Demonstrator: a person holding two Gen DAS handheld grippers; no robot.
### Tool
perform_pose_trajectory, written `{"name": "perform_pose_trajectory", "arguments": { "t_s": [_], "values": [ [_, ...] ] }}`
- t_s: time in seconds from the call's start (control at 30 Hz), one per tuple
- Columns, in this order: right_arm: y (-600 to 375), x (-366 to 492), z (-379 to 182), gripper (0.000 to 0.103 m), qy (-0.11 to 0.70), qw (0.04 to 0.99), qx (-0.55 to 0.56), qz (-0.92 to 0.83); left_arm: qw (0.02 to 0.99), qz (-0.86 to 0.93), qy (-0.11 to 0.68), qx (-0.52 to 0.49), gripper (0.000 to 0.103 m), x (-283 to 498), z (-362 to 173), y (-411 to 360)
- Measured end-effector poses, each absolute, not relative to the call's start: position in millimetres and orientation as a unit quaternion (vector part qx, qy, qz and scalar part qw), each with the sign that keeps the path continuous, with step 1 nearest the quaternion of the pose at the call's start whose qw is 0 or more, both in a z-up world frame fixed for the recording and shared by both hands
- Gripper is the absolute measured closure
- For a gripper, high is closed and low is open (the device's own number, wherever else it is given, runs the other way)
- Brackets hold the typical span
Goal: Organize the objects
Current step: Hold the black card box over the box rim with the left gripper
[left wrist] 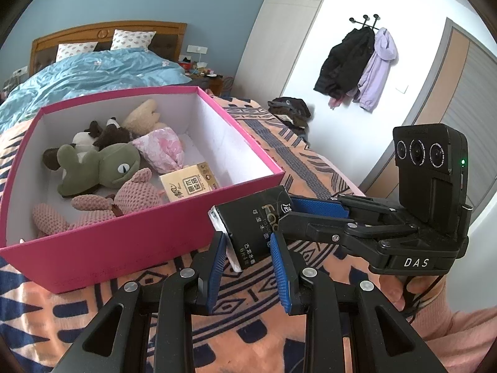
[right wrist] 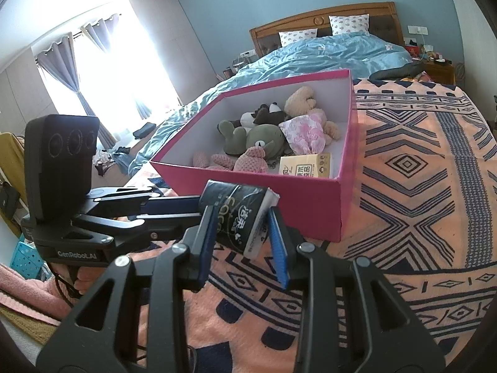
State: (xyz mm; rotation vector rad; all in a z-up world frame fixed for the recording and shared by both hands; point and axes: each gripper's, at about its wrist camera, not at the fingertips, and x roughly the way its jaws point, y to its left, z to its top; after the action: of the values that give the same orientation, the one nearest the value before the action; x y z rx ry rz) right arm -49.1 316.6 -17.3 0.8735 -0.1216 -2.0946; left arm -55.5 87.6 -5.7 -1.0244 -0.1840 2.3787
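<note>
Both grippers are black, angular frames with cut-out slots and silver round screws at the joints. Their fingers (left wrist: 217, 261) carry ribbed blue pads. The right gripper (left wrist: 281, 217) bears white "DAS" lettering, the left gripper (right wrist: 202, 209) "GenRobot.AI". A pink sleeve (left wrist: 459, 335) shows, with a black cable.

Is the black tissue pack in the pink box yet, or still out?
Out. The black tissue pack is held by both grippers in front of the pink box.

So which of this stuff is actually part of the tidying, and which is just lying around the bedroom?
Part of the job:
black tissue pack, gripped by both tools
pink box
plush toys inside it
yellow packet inside it

Just lying about:
coats on the wall hooks
pillows
blue duvet
</note>
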Motion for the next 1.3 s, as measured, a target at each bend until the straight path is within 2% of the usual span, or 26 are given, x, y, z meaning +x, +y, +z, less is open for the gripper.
{"name": "perform_pose_trajectory", "arguments": {
  "t_s": [1.3],
  "values": [
    [318, -54, -4, 0.067, -0.045, 0.422, 0.329, -0.844, 0.268, 0.891, -0.054, -0.363, 0.074, -66, 8, 88]
  ]
}}
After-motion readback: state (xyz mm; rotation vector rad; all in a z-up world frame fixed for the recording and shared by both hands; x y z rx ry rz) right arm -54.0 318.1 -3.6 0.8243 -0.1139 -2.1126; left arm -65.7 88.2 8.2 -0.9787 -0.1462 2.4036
